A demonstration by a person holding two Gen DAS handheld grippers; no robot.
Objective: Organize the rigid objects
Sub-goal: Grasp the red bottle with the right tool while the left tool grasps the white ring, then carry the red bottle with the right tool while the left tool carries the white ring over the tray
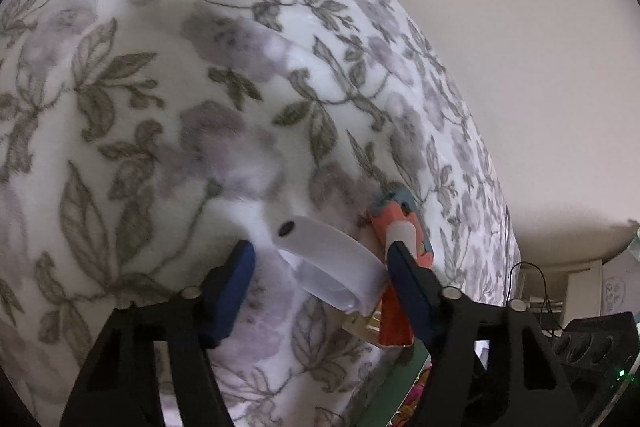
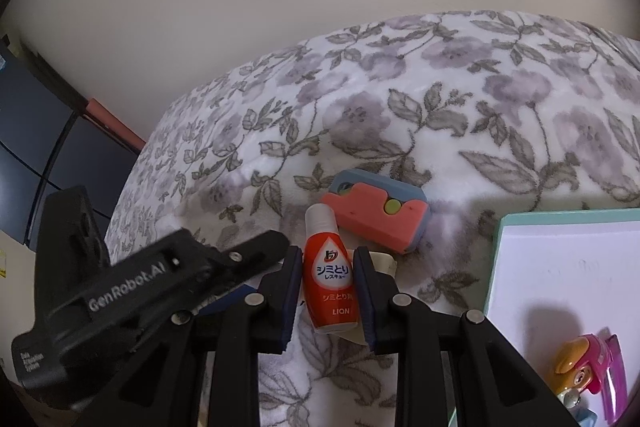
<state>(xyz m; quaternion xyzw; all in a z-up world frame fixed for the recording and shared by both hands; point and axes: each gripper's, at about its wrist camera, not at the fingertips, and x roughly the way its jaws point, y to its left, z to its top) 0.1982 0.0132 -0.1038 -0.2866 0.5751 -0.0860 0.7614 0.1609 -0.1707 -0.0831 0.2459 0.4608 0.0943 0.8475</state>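
Observation:
In the right wrist view my right gripper (image 2: pixel 327 259) is shut on a small red bottle (image 2: pixel 329 279) with a white cap and Japanese print. A pink and blue-grey plastic block (image 2: pixel 378 217) with a green dot lies on the floral blanket just beyond it. In the left wrist view my left gripper (image 1: pixel 320 255) stands open around a white oval plastic piece (image 1: pixel 332 263) with a dark hole, which rests against the right finger. The red bottle (image 1: pixel 394 323) and the pink block (image 1: pixel 400 219) show just behind that finger. The left gripper's black body (image 2: pixel 132 291) appears at the left of the right wrist view.
A floral blanket (image 2: pixel 440 115) covers the bed. A white tray with a mint rim (image 2: pixel 560 275) sits at the right, holding a pink and yellow toy (image 2: pixel 588 363). A plain wall is behind. Shelves and cables (image 1: pixel 560 291) show at the far right of the left wrist view.

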